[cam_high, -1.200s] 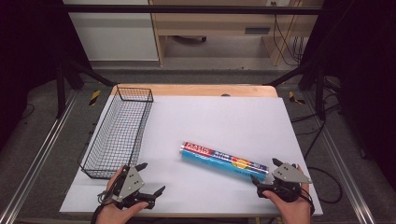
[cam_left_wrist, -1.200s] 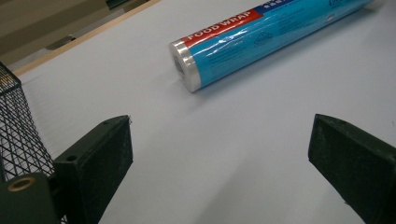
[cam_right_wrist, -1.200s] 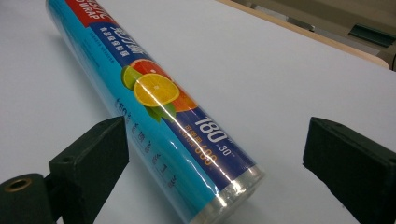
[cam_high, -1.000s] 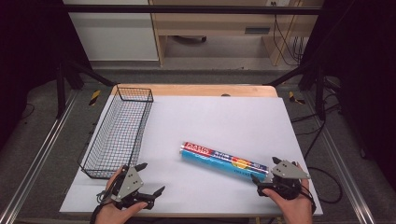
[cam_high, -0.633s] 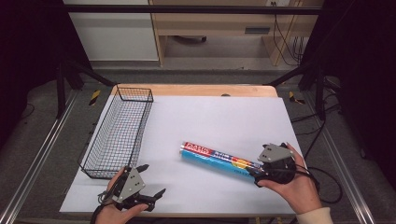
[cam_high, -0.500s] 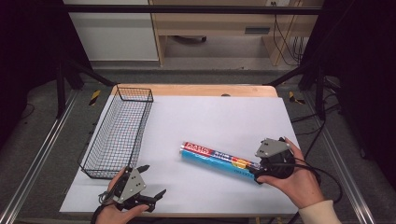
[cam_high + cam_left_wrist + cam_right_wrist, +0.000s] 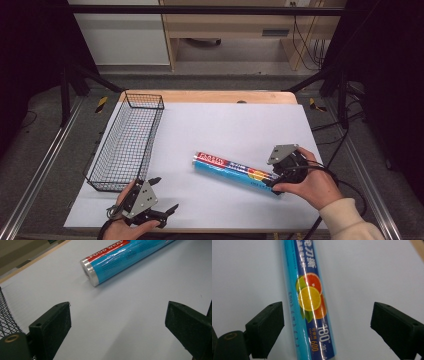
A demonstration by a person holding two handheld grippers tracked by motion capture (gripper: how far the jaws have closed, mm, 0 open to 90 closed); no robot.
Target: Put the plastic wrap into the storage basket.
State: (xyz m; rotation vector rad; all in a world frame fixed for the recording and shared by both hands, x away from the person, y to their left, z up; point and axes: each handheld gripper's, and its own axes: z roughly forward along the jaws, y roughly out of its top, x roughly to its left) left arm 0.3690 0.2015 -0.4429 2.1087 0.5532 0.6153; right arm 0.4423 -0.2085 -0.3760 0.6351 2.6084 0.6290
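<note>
The food wrap roll, a long blue cylinder in glossy film with a red label band, a silvery end and a citrus-fruit print, lies flat and slantwise on the white table, right of centre.

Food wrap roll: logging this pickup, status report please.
Right gripper over the roll, jaws open astride it, just been narrowing, pads not touching. Left gripper open, idle by the basket. Roll flat on the table; nothing in the way.
</note>
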